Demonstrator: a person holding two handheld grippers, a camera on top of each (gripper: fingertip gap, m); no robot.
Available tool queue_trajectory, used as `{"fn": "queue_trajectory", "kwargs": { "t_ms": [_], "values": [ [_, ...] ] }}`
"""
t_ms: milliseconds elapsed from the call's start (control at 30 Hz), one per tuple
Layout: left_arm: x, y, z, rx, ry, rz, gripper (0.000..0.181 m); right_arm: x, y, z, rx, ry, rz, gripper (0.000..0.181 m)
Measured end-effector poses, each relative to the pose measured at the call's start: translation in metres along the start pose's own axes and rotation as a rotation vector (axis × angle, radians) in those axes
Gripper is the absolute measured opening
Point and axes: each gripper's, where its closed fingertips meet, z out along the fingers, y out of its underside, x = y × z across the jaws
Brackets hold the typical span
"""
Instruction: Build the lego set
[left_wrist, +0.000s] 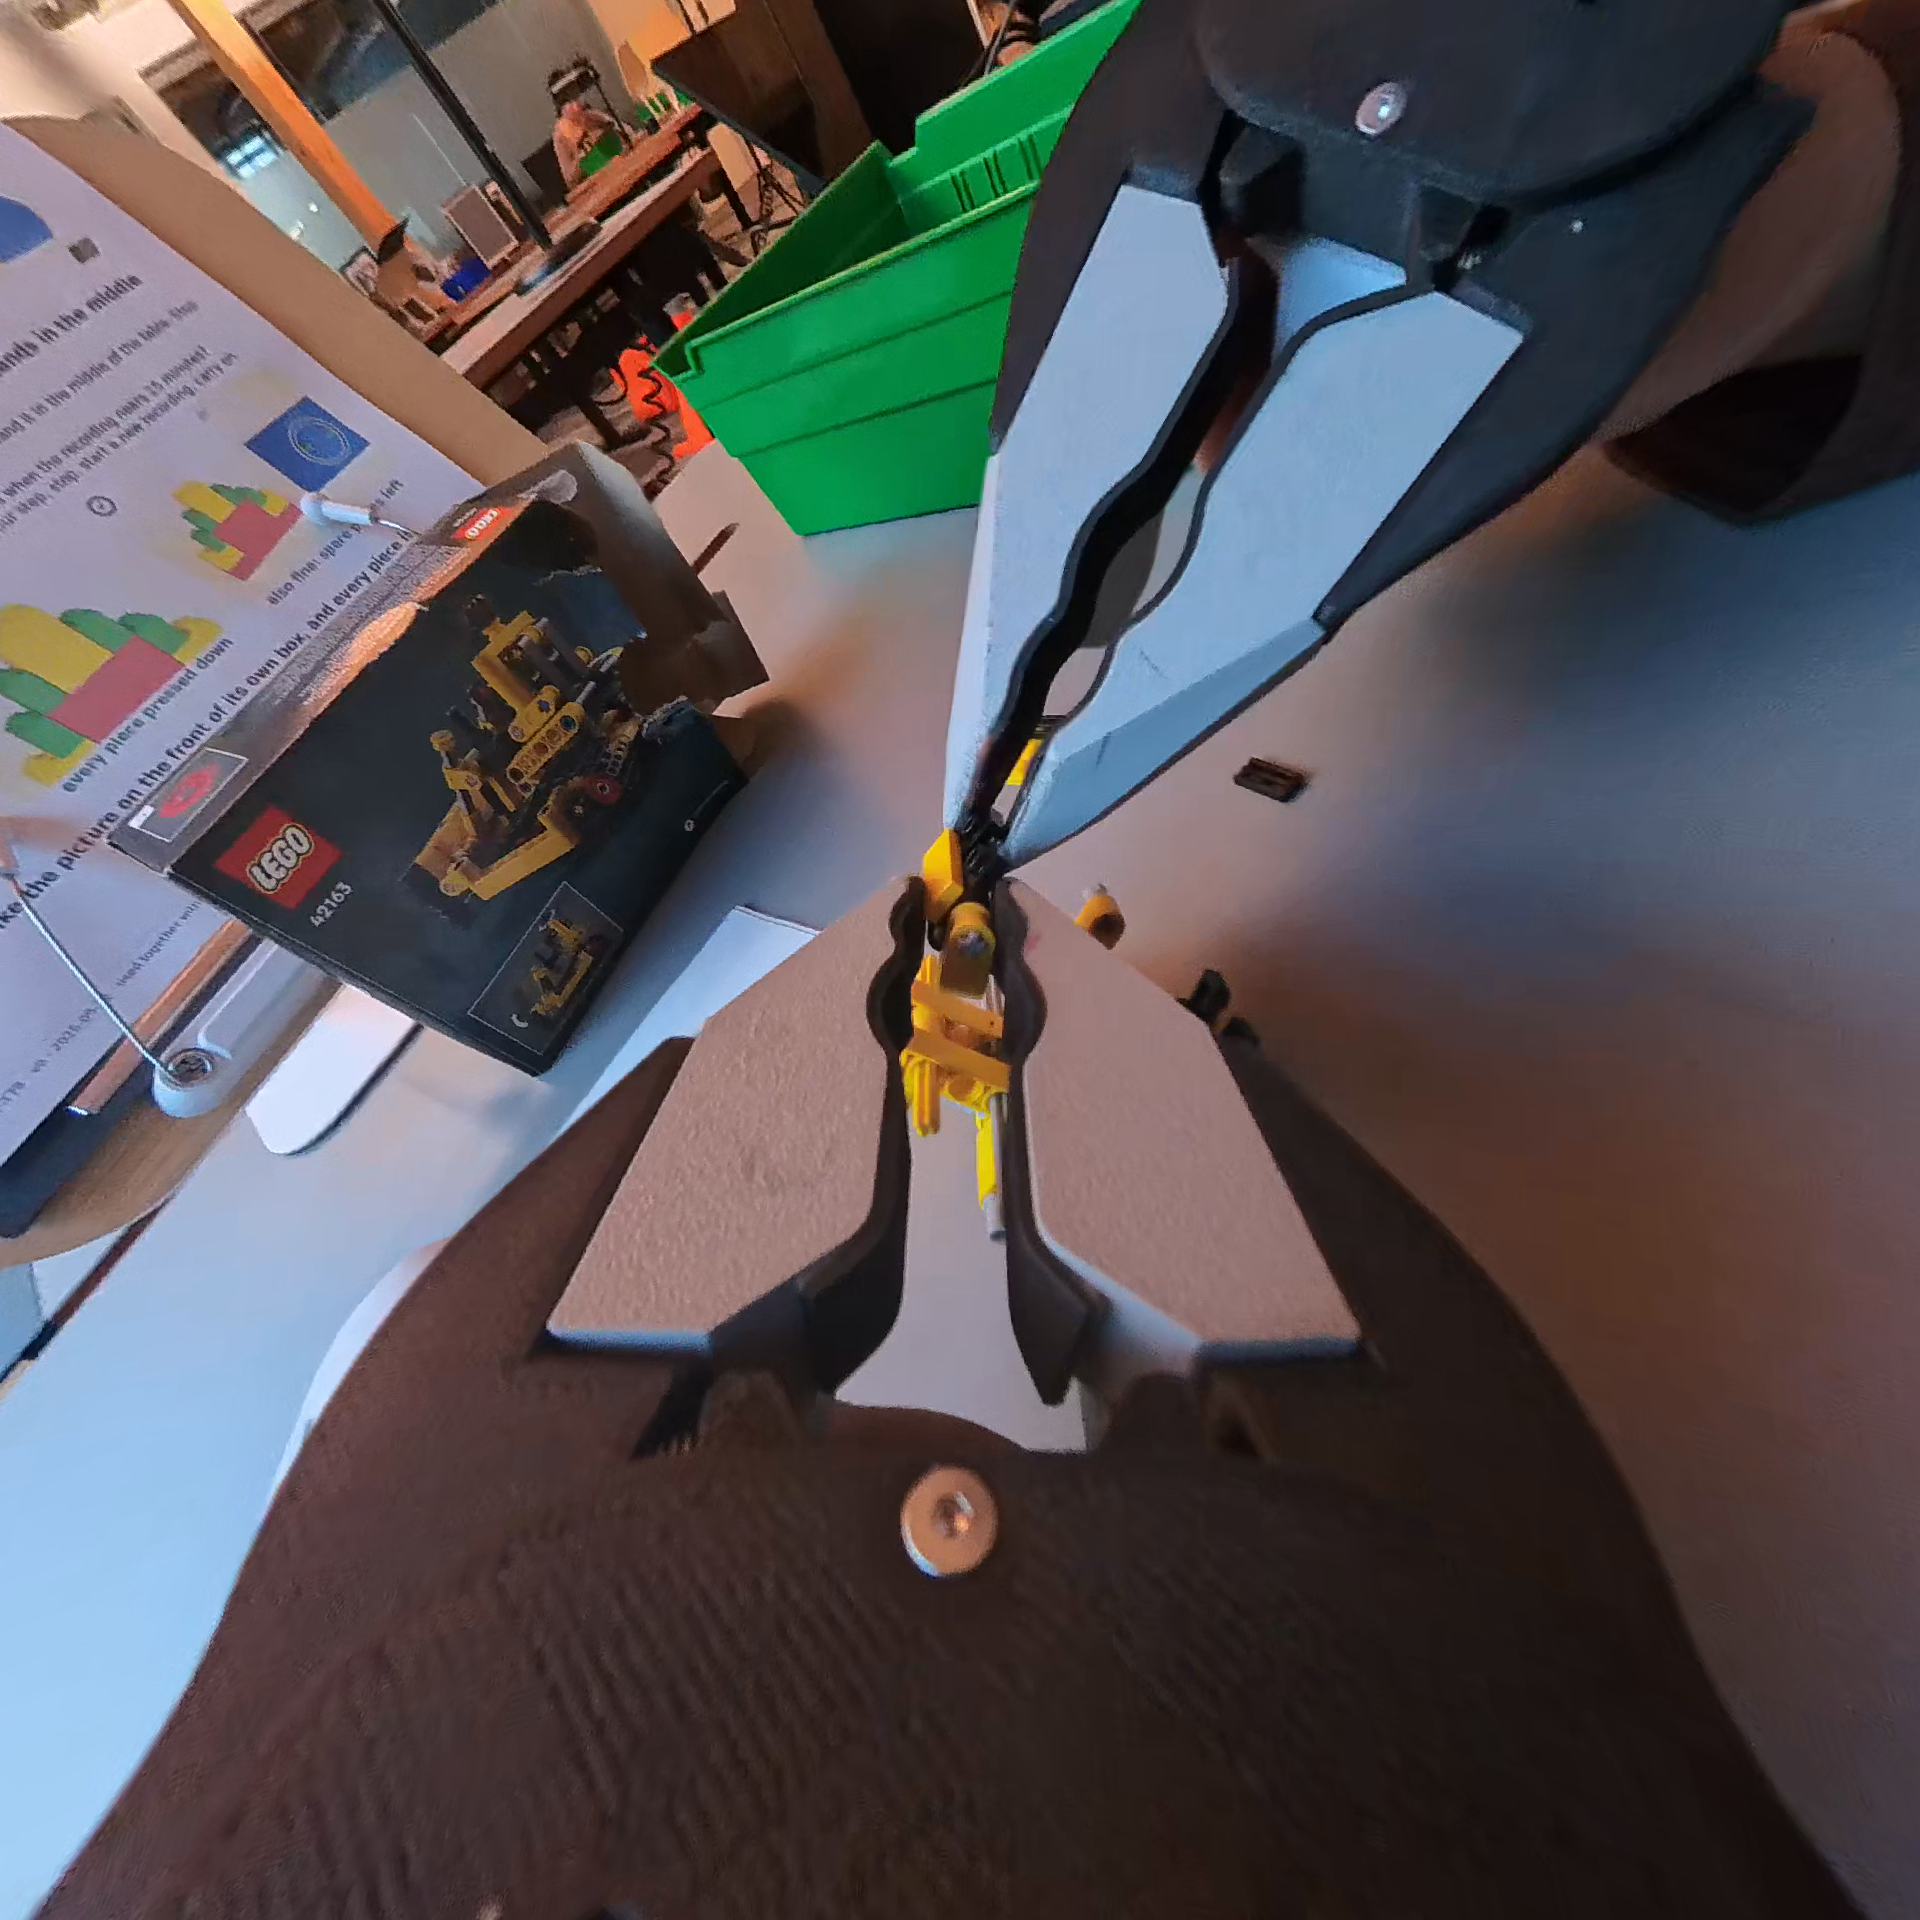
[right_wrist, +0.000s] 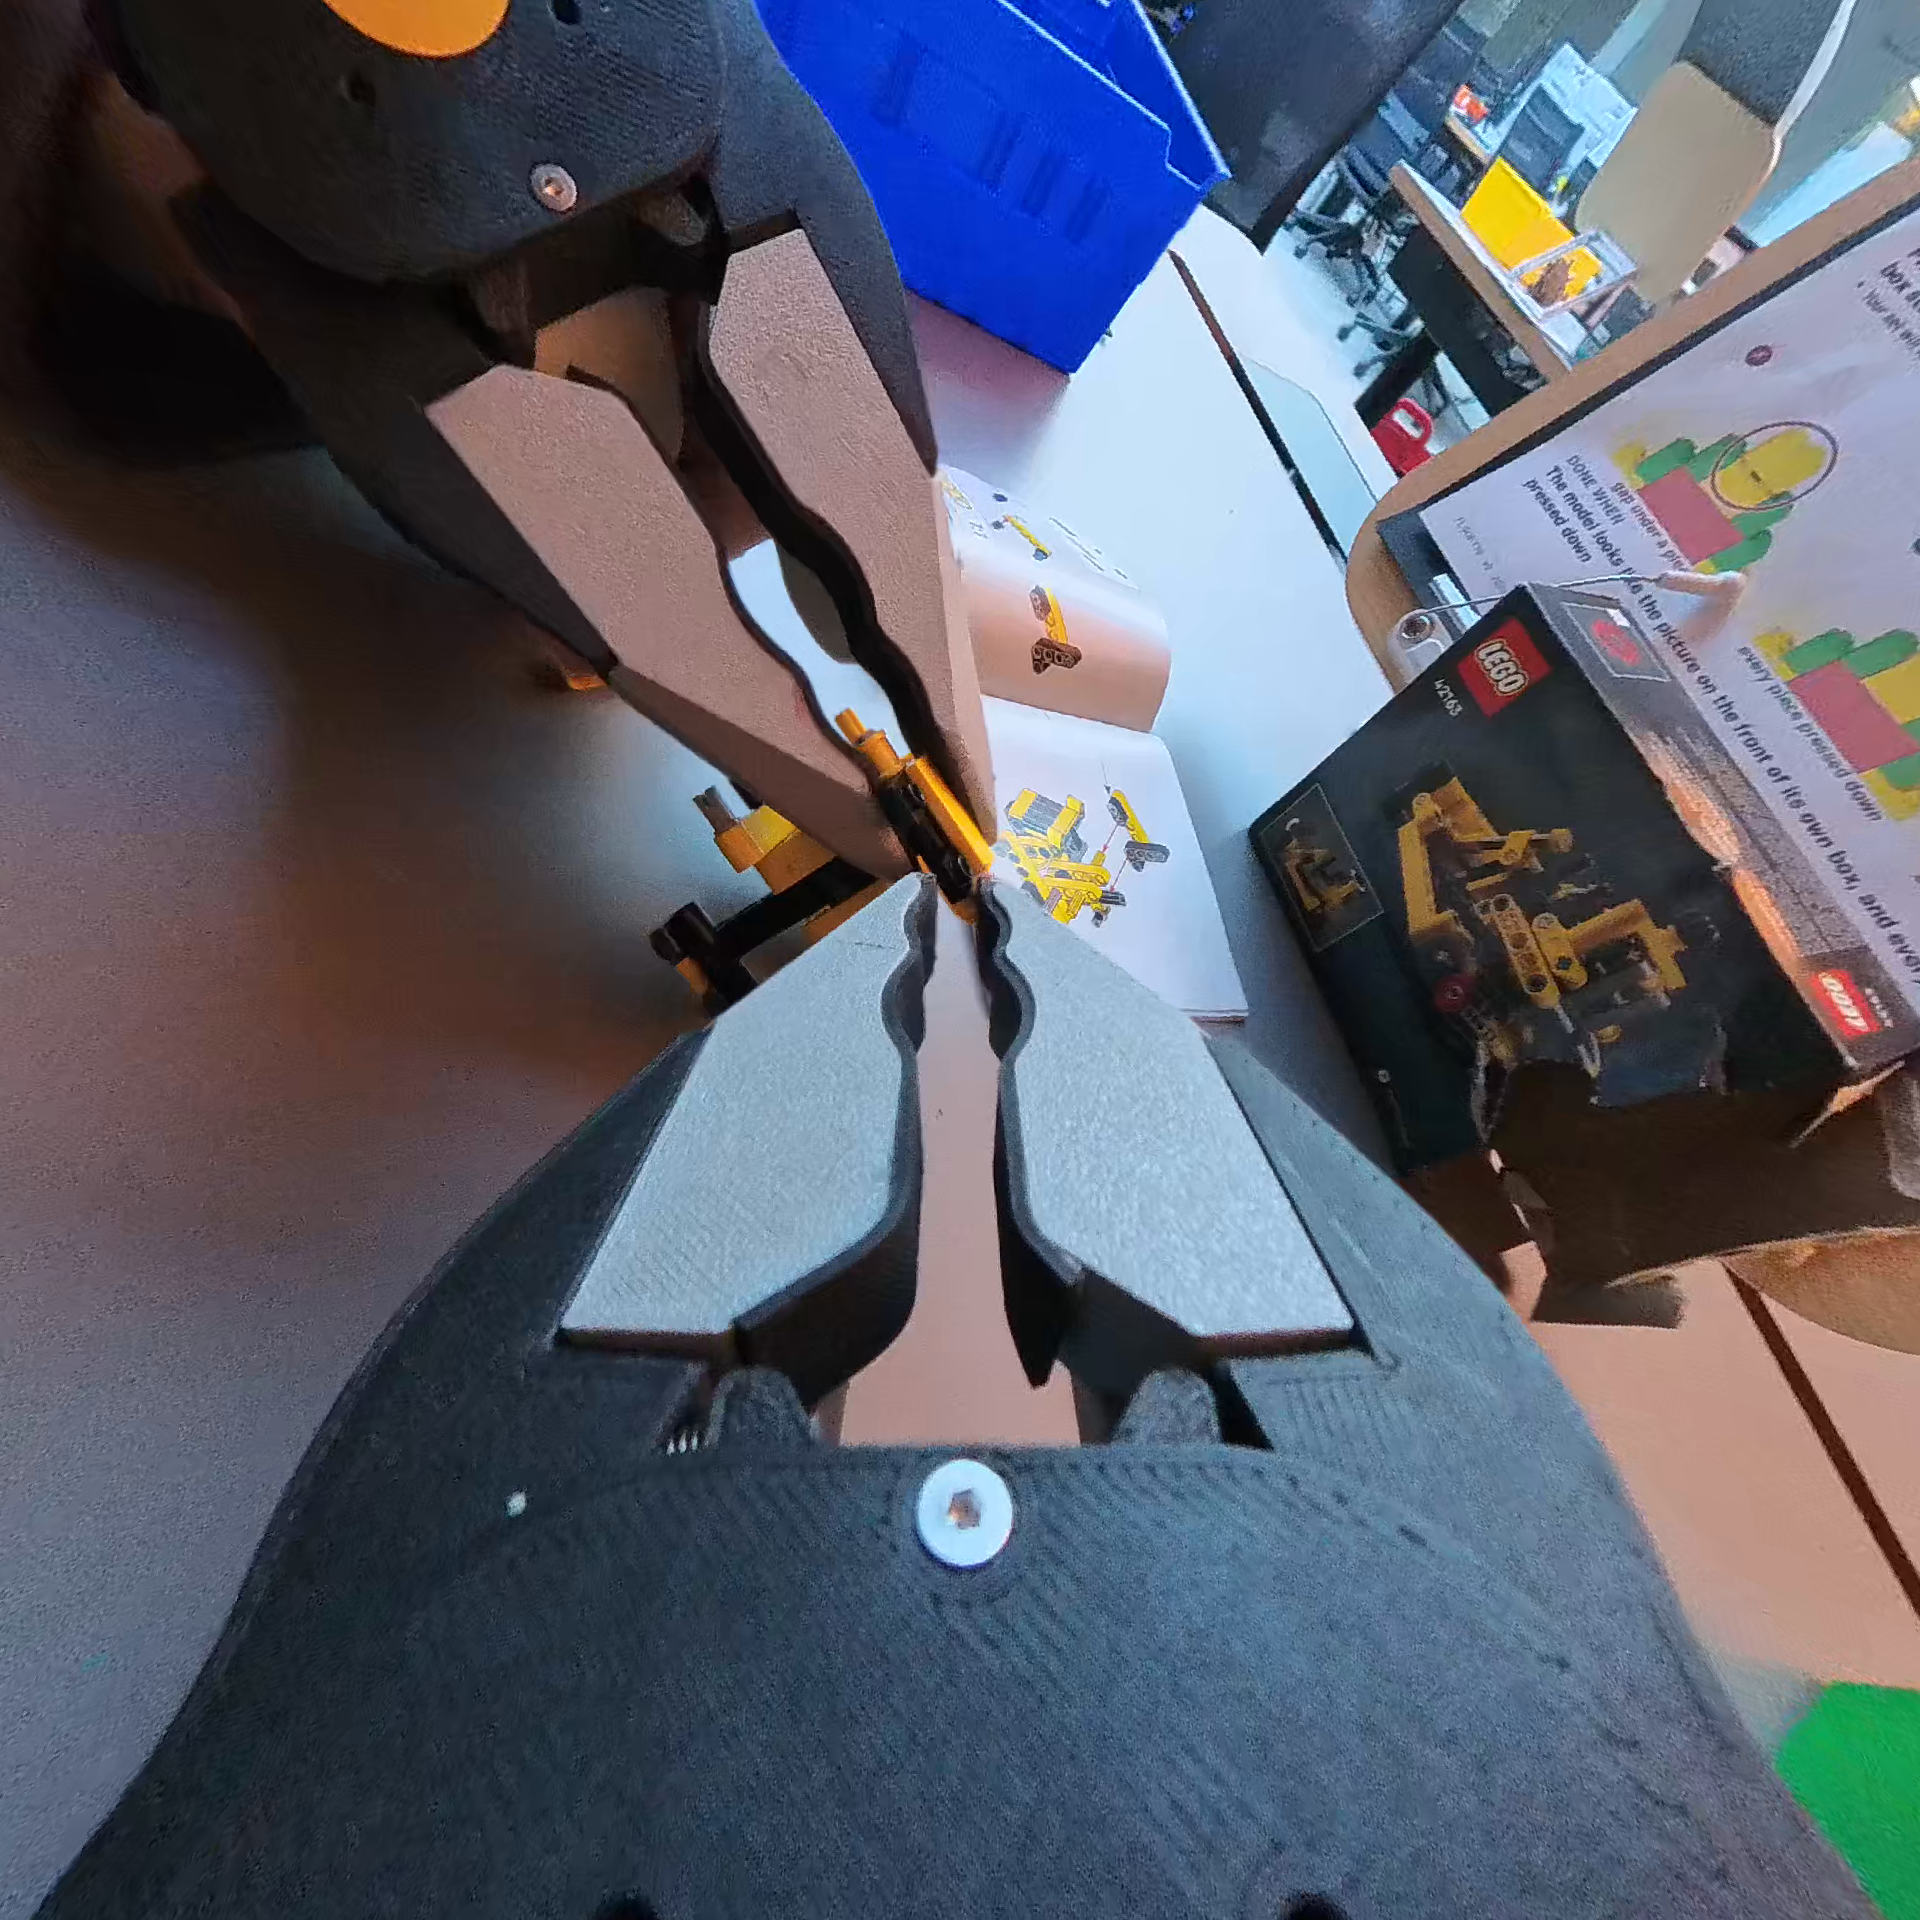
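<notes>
I have the left gripper (left_wrist: 951, 914) clamped on the light, stiff yellow sub-assembly (left_wrist: 956, 1023) above the table, the right gripper (right_wrist: 956, 904) pinching its far tip, so I grip beams, not pins.

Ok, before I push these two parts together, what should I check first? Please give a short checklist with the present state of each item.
1. Left gripper holds the yellow assembly firmly: ok, shut on it.
2. Right gripper has the assembly's far end: ok, tips closed there.
3. Joint lined up and seated: cannot tell, the fingertips hide it.
4. Instruction booklet open for reference: ok, it lies open on the table.
5. Second subassembly out of the way: ok, it rests on the table beyond the grippers.
</notes>
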Motion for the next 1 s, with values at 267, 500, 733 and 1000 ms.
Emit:
{"fn": "queue_trajectory", "kwargs": {
  "t_ms": [267,500,733,1000],
  "values": [
    [0.003,0.008,0.004,-0.062,-0.106,0.301,0.010,-0.007,0.003,0.002,-0.012,-0.041,0.006,0.003],
    [0.002,0.010,0.003,-0.059,-0.108,0.310,0.008,0.012,0.034,-0.014,-0.106,-0.009,0.097,0.016],
    [0.004,0.017,0.002,-0.068,-0.118,0.380,0.008,0.033,0.109,-0.039,-0.344,-0.031,0.283,0.036],
    [0.003,0.022,-0.001,-0.065,-0.113,0.397,0.009,0.037,0.107,-0.024,-0.395,-0.050,0.272,0.032]
  ]
}}
